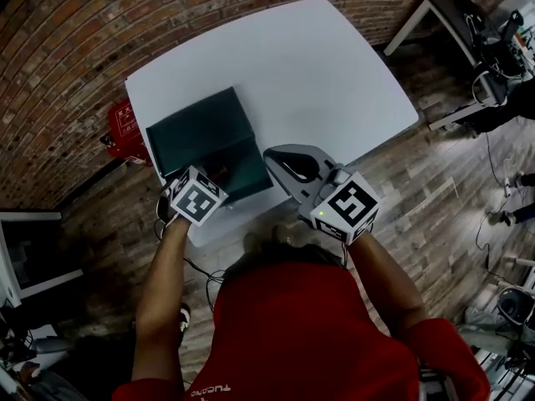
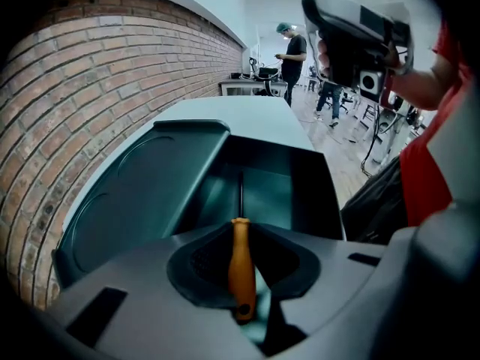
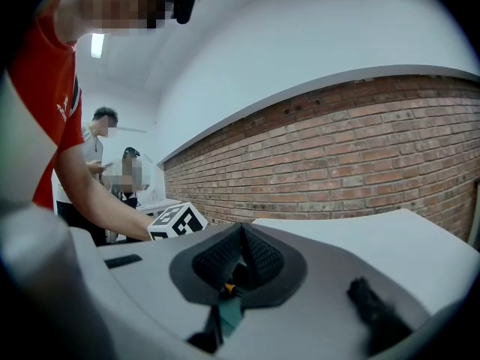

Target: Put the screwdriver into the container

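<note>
A dark green container (image 1: 219, 161) stands open near the front left edge of the white table (image 1: 318, 73). In the left gripper view its lid (image 2: 142, 201) leans back to the left and the box (image 2: 311, 182) gapes just ahead. My left gripper (image 2: 240, 238) is shut on the screwdriver (image 2: 241, 265), with the orange handle between the pads and the thin shaft pointing down into the box. From the head view, that gripper (image 1: 216, 176) hangs over the container's near edge. My right gripper (image 1: 274, 159), to the right of the container, is shut and holds nothing (image 3: 240, 250).
A brick wall (image 1: 75, 48) runs behind and left of the table. A red object (image 1: 124, 122) sits on the floor by the table's left edge. Desks with equipment (image 1: 468, 32) stand at the far right. Other people stand in the background (image 2: 291, 55).
</note>
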